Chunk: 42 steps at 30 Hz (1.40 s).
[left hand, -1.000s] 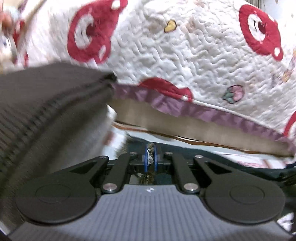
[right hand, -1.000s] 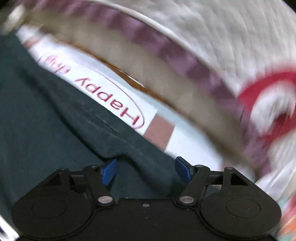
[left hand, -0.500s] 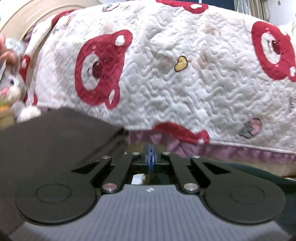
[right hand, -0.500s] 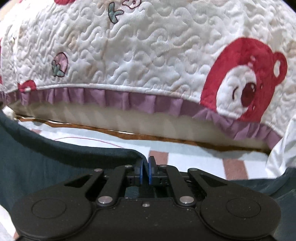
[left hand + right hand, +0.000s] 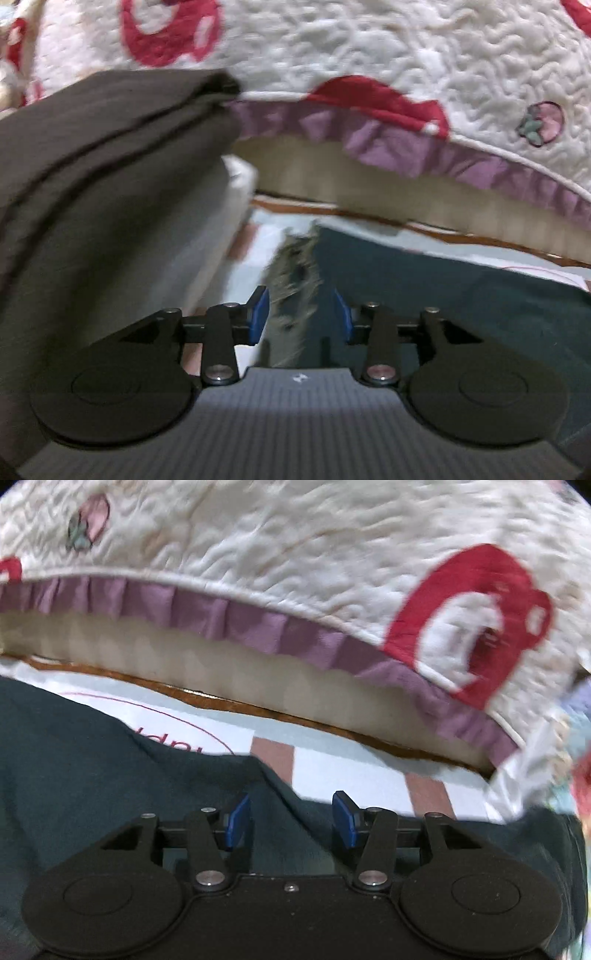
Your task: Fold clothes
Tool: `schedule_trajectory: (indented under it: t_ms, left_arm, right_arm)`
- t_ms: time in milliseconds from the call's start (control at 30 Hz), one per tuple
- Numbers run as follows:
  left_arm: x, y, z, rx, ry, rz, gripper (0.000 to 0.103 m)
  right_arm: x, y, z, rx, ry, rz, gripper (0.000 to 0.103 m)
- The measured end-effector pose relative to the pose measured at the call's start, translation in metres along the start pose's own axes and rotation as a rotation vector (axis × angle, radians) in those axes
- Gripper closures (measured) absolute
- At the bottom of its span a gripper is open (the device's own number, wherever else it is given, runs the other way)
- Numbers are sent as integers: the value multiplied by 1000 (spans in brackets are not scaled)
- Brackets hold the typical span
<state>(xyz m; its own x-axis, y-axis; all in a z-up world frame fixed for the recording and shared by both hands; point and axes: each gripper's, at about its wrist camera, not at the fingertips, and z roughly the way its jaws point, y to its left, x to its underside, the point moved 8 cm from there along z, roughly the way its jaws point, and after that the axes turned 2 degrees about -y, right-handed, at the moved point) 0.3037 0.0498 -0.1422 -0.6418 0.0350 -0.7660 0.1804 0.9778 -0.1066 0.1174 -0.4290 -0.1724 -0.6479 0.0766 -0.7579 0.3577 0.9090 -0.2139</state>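
Both the left gripper (image 5: 300, 314) and right gripper (image 5: 291, 818) were opening, pads clear of the dark teal garment (image 5: 92, 775) lying just beneath them.

1. White sheet with pink stripes (image 5: 332, 771): you have red lettering inside a thin red oval outline (image 5: 177, 744), seen upside down in the right wrist view. A dark teal garment (image 5: 92, 775) covers most of it; the few strokes showing cannot be read as a word.
2. Grey ribbed gripper body (image 5: 295, 424): you see a small white logo mark (image 5: 297, 377), no letters legible.
3. No other text, brand or number is readable.
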Motion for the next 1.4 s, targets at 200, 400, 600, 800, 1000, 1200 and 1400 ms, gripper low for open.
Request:
schedule_trajectory:
  t_ms: [200, 400, 600, 800, 1000, 1200, 1400]
  left_arm:
    - [34, 41, -26, 99, 109, -228, 60]
    - [86, 49, -24, 349, 273, -642, 61]
    - [84, -7, -36, 285, 229, -293, 56]
    - [86, -70, -34, 247, 199, 13, 47]
    - [100, -71, -20, 126, 242, 182, 46]
    - [86, 19, -30, -94, 271, -17, 46]
    - [86, 42, -38, 20, 301, -217, 46]
  right_arm:
    - [56, 14, -63, -105, -17, 31, 46]
    - [112, 30, -84, -212, 140, 49, 45]
    - [113, 41, -92, -242, 153, 103, 46]
    - [82, 73, -97, -316, 134, 96, 45]
    - [63, 111, -98, -431, 123, 94, 45]
    - [43, 159, -100, -516, 98, -98, 46]
    - [29, 211, -103, -637, 111, -226, 46]
